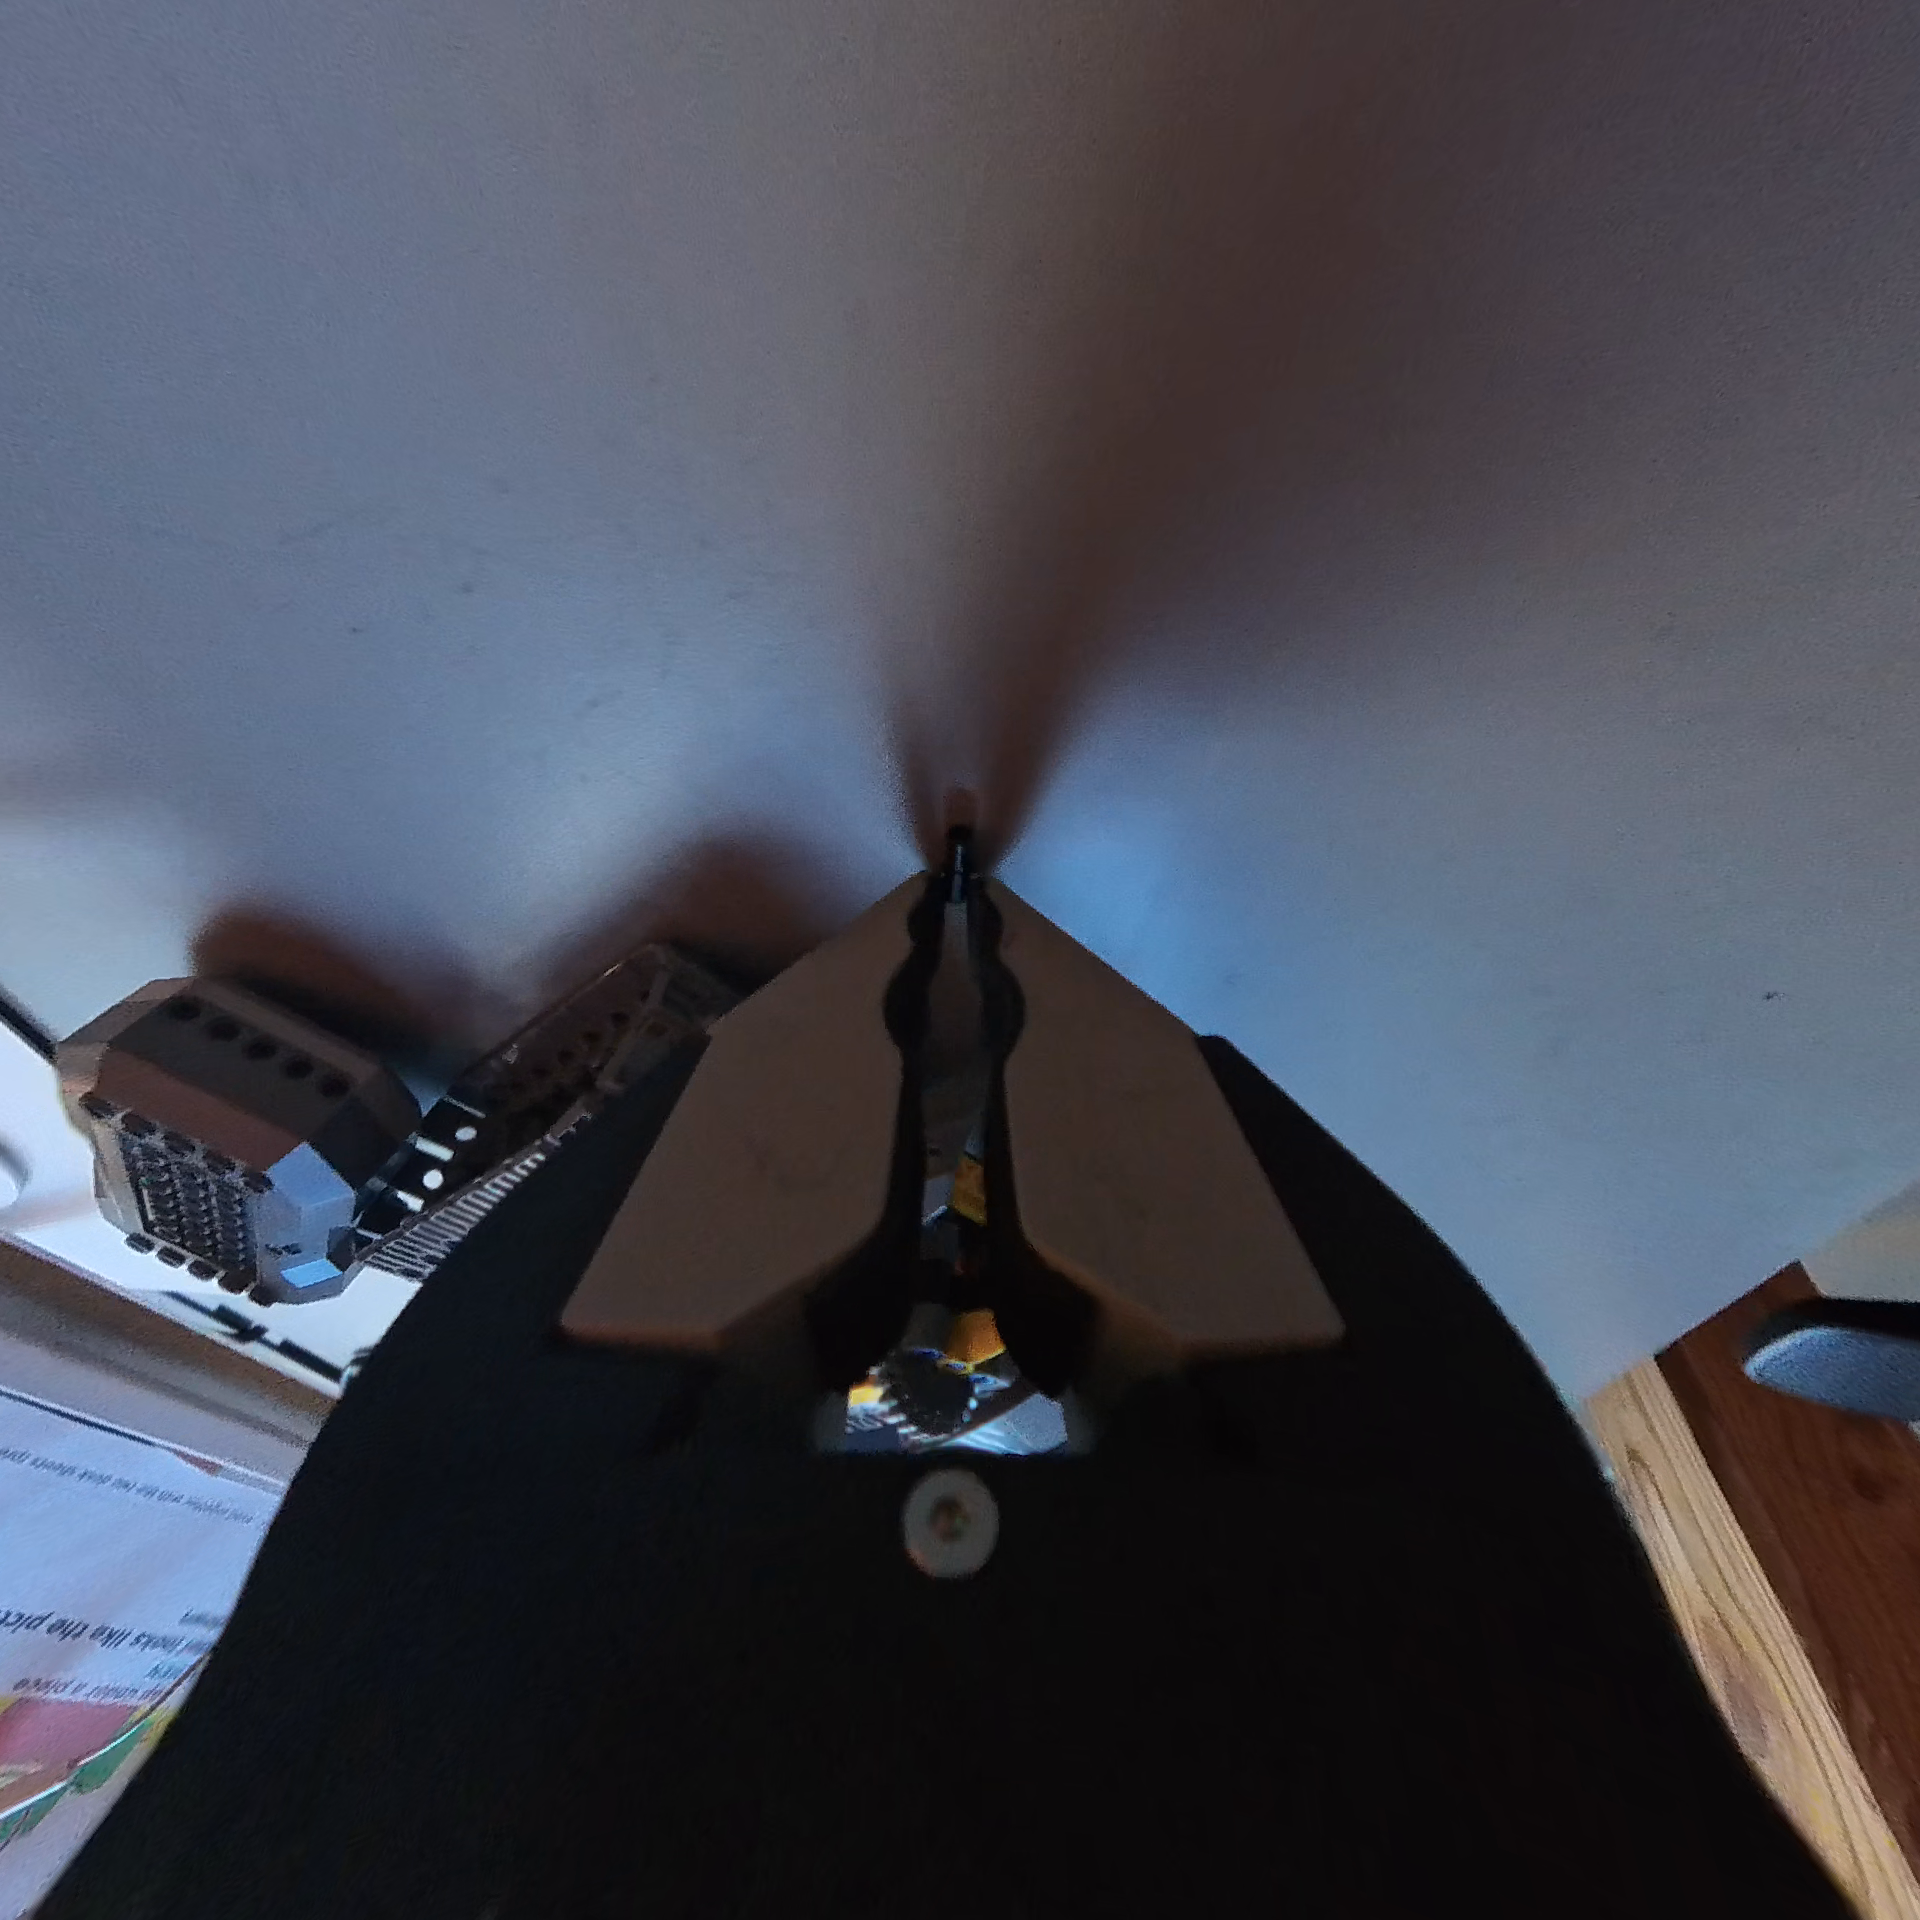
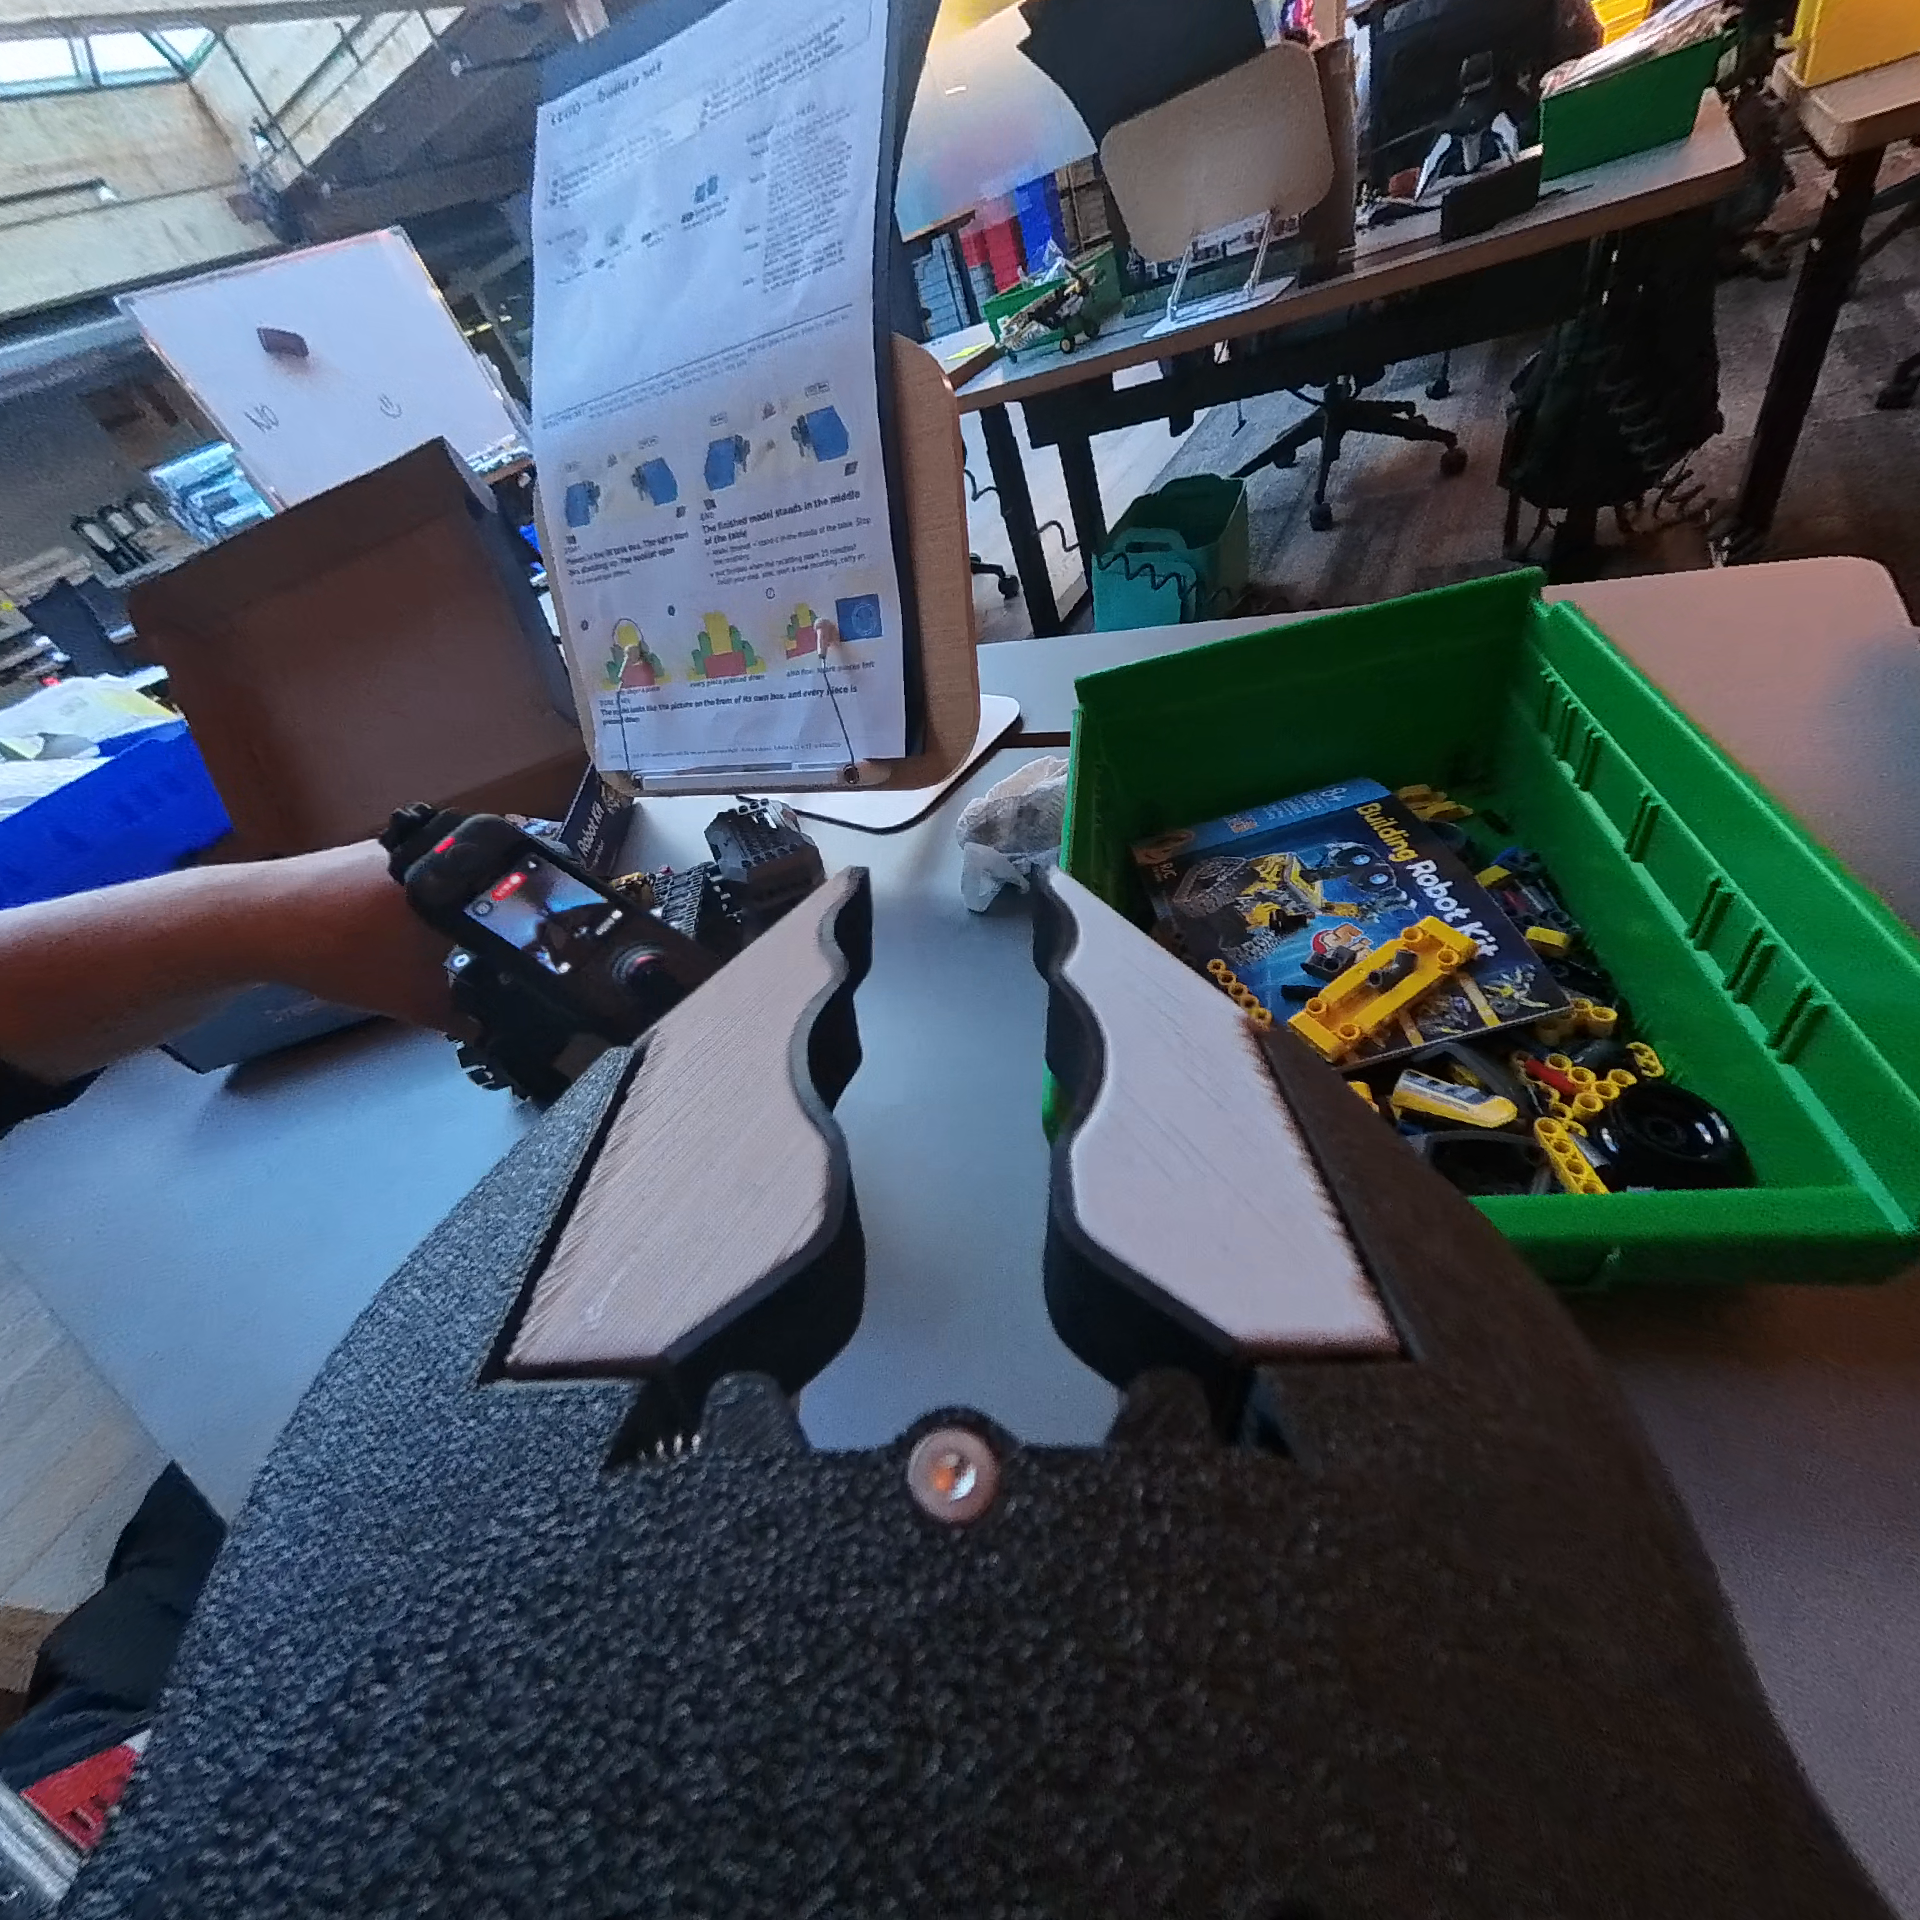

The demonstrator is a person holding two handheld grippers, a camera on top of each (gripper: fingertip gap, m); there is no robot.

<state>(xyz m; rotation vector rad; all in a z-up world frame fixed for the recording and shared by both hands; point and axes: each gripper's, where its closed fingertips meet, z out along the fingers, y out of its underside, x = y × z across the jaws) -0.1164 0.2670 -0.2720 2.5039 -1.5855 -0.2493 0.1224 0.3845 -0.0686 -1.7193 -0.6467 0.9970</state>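
Note:
My left gripper (image 1: pixel 957 883) is shut, tips down close to the grey table (image 1: pixel 1351 831). A small black piece (image 1: pixel 957 844) sticks out between the tips. A black brick-built model (image 1: pixel 239 1132) with rows of holes lies just to its left. My right gripper (image 2: pixel 951 883) is open and empty above the table, beside a green bin (image 2: pixel 1683 914). The bin holds a blue kit booklet (image 2: pixel 1351 914) and several yellow and black pieces (image 2: pixel 1558 1122). The left gripper (image 2: pixel 561 935), held by a hand, shows in the right wrist view next to the black model (image 2: pixel 758 842).
A wooden stand (image 2: pixel 935 561) holds an instruction sheet (image 2: pixel 717 416) at the back of the table. A crumpled white wrapper (image 2: pixel 1008 831) lies by the bin. A brown cardboard box (image 2: pixel 343 644) stands at the left. Another printed sheet (image 1: pixel 104 1538) and a wooden board (image 1: pixel 1787 1538) flank the left gripper. My hands' fingertips stand some 35 centimetres from each other.

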